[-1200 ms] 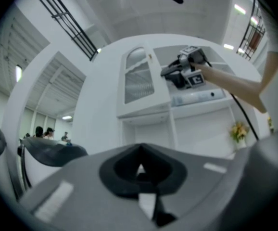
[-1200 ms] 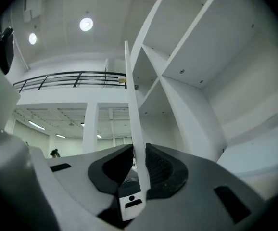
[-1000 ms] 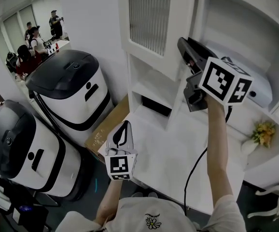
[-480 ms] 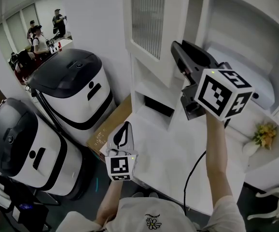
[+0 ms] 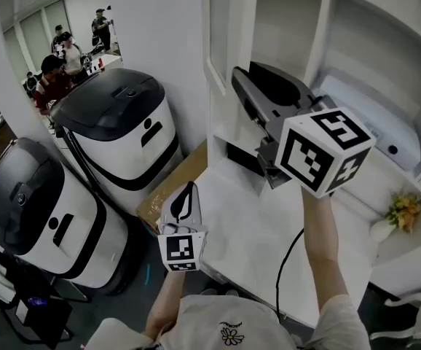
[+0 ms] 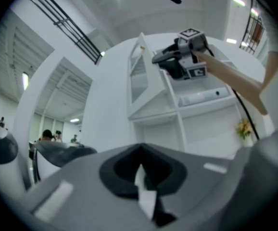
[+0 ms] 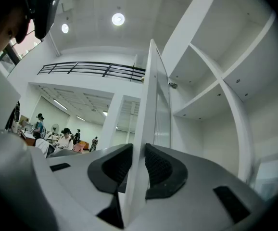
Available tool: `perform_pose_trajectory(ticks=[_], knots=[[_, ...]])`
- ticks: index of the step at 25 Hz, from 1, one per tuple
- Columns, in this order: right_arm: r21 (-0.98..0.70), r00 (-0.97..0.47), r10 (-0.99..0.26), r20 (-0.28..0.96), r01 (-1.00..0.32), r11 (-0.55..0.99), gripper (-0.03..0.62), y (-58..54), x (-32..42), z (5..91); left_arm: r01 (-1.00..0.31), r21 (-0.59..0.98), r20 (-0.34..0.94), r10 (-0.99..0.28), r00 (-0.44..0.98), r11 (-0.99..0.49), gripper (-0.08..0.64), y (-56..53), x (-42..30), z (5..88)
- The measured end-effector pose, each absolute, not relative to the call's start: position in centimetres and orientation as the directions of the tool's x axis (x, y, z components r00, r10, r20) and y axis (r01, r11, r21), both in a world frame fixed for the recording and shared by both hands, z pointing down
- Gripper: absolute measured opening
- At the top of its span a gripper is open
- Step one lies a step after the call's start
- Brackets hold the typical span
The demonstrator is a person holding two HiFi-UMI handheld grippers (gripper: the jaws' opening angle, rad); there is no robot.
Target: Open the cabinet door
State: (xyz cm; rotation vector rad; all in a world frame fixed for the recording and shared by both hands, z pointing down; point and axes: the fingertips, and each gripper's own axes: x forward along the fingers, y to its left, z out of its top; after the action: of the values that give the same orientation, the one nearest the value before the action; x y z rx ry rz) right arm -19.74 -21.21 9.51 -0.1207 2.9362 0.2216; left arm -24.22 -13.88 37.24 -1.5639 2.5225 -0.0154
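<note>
The white cabinet door (image 5: pixel 221 35) with its ribbed glass pane stands swung out, nearly edge-on in the head view. It also shows in the left gripper view as the cabinet door (image 6: pixel 141 76). My right gripper (image 5: pixel 241 84) is raised at the door's free edge. In the right gripper view the cabinet door (image 7: pixel 151 105) runs straight between the right gripper (image 7: pixel 138 160) pads, which lie against both faces while the jaws are opening. My left gripper (image 5: pixel 187 195) hangs low over the counter, shut and holding nothing, and is seen again as the left gripper (image 6: pixel 141 172).
Open white shelves (image 5: pixel 356 57) lie behind the door, with a white appliance (image 5: pixel 385 133) on one. A white counter (image 5: pixel 269 232) is below, with yellow flowers (image 5: pixel 403 210) at right. Two large black-and-white machines (image 5: pixel 119 133) (image 5: pixel 28 203) and a cardboard box (image 5: pixel 178 181) stand left. People (image 5: pixel 54 68) sit far back.
The door has swung further open, from angled to nearly edge-on. My right gripper moved left with its edge. The left gripper stayed where it was.
</note>
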Motion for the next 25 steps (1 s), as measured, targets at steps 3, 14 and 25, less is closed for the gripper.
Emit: perform_pose_trajectory(ticks=[3, 14, 25], knots=[[0.148, -0.978, -0.057, -0.201, -0.088, 0.985, 0.086, -20.2, -20.5, 9.6, -0.876, -0.093, -0.144, -0.877, -0.458, 0.473, 0.008, -12.9, -24.8, 37.4], [0.169, -0.978, -0.040, -0.204, -0.075, 0.983, 0.092, -17.8, -22.5, 9.6, -0.854, -0.088, -0.155, -0.854, -0.497, 0.513, 0.008, -10.8, -25.4, 36.8], [0.187, -0.979, -0.020, -0.204, -0.058, 0.981, 0.097, -15.2, -25.3, 9.6, -0.814, -0.077, -0.151, -0.814, -0.561, 0.576, 0.008, -7.6, -27.1, 37.1]])
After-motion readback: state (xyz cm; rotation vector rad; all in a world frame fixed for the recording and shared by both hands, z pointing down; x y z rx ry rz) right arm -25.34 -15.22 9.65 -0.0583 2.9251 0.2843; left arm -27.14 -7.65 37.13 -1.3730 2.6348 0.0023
